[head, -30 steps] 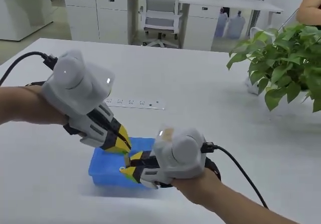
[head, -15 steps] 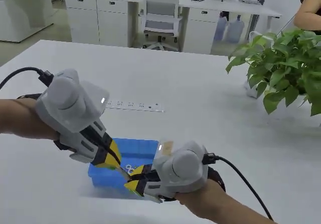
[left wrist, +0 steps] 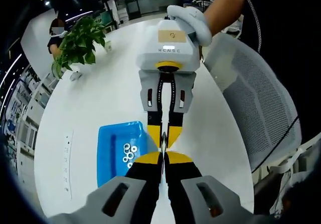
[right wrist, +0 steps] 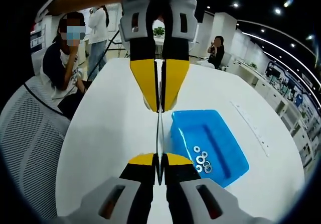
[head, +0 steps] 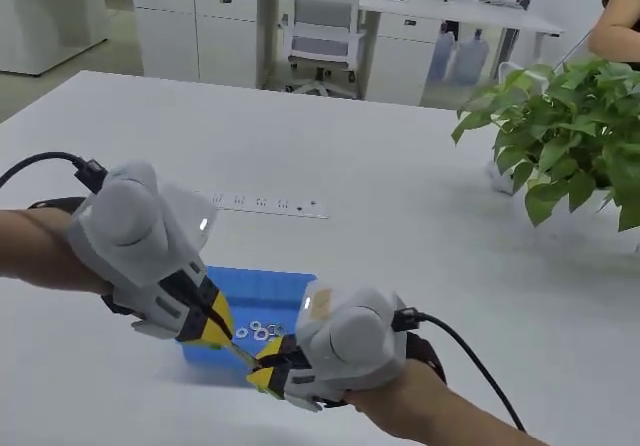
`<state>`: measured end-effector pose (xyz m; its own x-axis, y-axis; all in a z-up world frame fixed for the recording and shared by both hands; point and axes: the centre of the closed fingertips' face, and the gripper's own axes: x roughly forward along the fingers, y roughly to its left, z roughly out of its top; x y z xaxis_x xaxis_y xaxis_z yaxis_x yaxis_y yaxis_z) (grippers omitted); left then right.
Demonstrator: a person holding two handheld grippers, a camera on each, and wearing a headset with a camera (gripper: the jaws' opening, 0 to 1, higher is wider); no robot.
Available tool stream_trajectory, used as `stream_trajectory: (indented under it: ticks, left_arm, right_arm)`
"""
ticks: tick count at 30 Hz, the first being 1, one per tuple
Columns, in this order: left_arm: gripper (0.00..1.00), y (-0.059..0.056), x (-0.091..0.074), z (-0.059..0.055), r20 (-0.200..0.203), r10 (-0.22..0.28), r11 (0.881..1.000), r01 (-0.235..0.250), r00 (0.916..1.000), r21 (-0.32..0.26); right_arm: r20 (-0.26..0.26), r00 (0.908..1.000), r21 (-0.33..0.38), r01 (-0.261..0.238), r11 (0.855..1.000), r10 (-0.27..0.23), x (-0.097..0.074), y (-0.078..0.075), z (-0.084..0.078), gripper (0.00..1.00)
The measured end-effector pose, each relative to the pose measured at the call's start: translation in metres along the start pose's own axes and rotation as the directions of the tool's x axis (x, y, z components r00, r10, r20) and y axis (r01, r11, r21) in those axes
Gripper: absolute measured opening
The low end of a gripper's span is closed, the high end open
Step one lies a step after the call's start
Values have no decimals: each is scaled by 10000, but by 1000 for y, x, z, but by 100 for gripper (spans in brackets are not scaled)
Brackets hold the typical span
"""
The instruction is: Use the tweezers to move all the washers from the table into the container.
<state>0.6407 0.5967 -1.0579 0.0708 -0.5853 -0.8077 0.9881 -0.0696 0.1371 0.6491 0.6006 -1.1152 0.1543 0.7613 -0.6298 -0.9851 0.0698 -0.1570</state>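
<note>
Tweezers [right wrist: 159, 126] resolved in right gripper view: clamped by fingers of left gripper [right wrist: 159, 106] and right gripper [right wrist: 159, 157], beside container [right wrist: 200, 127] holding washers [right wrist: 201, 160].

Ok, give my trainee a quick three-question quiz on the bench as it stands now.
1. True or false: the washers lie inside the container.
2. What is clamped between the left gripper and the right gripper? A) a washer B) the tweezers C) a cable
3. Fill in: a leafy ___ stands at the far right of the table.
Key: 1 true; 2 B; 3 plant.
</note>
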Motion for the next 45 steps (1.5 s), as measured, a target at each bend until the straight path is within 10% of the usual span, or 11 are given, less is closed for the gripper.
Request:
stream_trajectory:
  ticks: [45]
  left_arm:
    - [6,-37,65,-77,-958,-497,9902,365,9942,-1346]
  right_arm:
    - [-1817,9772,-58,-1125,9936,1096,36,37,-45,12]
